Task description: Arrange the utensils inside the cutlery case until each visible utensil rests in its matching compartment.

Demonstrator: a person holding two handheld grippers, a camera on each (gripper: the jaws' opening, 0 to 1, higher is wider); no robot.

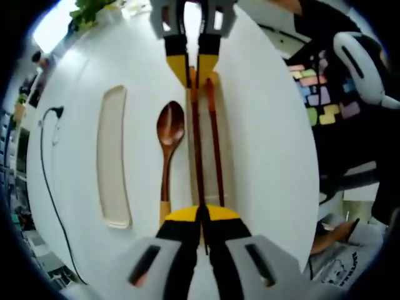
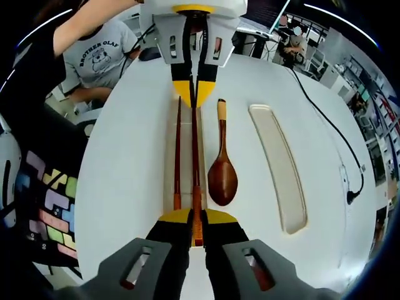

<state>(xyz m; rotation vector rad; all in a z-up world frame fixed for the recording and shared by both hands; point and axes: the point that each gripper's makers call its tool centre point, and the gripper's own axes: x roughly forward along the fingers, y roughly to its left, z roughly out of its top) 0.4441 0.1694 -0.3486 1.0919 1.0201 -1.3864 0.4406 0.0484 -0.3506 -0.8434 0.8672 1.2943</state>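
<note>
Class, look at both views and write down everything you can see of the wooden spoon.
The wooden spoon is dark reddish-brown with a glossy oval bowl and a slim handle ending in a pale yellow tip. It lies flat on the white table, bowl facing up, parallel to the chopsticks, between them and the cream lid. Neither gripper touches it. In the left gripper view it lies left of the chopsticks.

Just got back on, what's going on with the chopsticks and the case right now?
Both grippers are shut on one chopstick, the left gripper at one end and the right gripper at the other, holding it over the case. The second chopstick already lies in the case. The spoon rests on the table beside the case, and the lid lies past it.
</note>
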